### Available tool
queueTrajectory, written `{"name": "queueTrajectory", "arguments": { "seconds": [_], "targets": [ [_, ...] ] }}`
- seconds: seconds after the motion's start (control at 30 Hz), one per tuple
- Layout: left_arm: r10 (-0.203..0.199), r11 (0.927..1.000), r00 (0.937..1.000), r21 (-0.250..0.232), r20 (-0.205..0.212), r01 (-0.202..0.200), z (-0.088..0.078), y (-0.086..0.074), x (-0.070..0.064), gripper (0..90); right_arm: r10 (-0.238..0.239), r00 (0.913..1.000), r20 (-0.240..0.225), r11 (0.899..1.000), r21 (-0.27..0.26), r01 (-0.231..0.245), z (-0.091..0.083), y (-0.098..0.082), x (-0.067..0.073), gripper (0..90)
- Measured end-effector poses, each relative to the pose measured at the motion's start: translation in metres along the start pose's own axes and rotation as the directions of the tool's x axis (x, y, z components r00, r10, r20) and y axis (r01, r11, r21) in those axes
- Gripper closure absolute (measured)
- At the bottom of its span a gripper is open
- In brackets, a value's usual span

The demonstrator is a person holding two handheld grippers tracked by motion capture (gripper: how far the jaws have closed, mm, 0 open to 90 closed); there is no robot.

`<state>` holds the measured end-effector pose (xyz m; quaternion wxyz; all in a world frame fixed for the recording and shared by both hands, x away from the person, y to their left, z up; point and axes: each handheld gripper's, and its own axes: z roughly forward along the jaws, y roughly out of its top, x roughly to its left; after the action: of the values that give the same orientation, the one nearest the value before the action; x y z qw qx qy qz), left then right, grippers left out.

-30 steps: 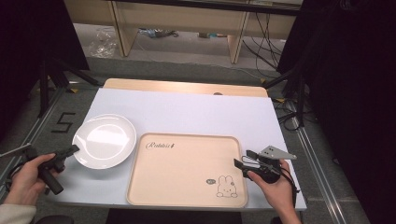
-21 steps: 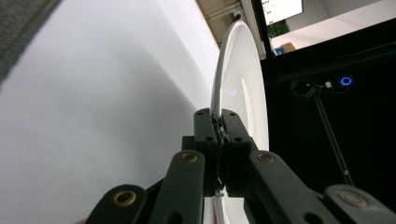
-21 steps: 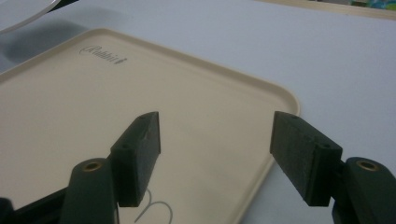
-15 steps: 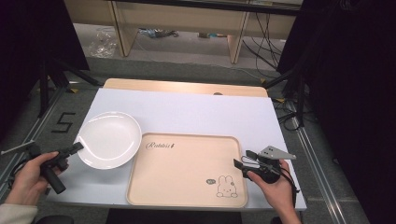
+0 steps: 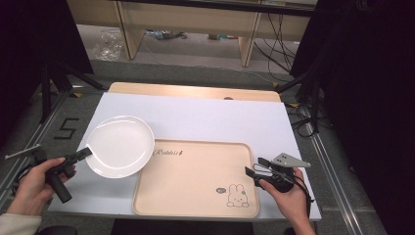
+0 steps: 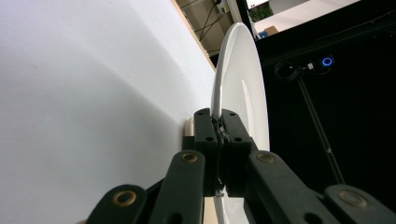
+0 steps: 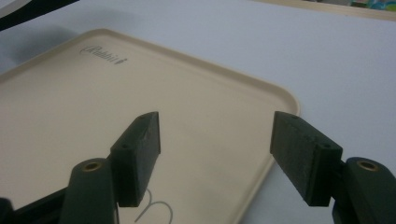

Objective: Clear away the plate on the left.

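Observation:
A white plate hangs tilted above the table's left side, its right edge over the left rim of the beige tray. My left gripper is shut on the plate's left rim. In the left gripper view the plate stands edge-on between the closed jaws of the left gripper. My right gripper is open at the tray's right edge, nothing between its fingers. The right gripper view shows the tray lying under the spread jaws of the right gripper.
The tray, printed with a rabbit drawing, lies on a white table sheet. A wooden table edge runs along the back. Dark stands and cables surround the table on both sides.
My left gripper has lifted the plate and carried it to the right, toward the tray, tilting it. The right gripper has stayed in place, open.

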<state>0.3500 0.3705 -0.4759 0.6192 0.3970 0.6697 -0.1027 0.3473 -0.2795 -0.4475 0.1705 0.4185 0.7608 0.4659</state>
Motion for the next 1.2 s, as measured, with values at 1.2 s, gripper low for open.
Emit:
{"name": "queueTrajectory", "arguments": {
  "seconds": [1.2],
  "targets": [
    [0.013, 0.9984, 0.9994, 0.055, 0.031, -0.014, 0.014, -0.008, -0.02, 86.6, -0.029, 0.9995, 0.012, 0.999, -0.022, 0.029, -0.004, 0.002, 0.0, 34.2]
  ]
}}
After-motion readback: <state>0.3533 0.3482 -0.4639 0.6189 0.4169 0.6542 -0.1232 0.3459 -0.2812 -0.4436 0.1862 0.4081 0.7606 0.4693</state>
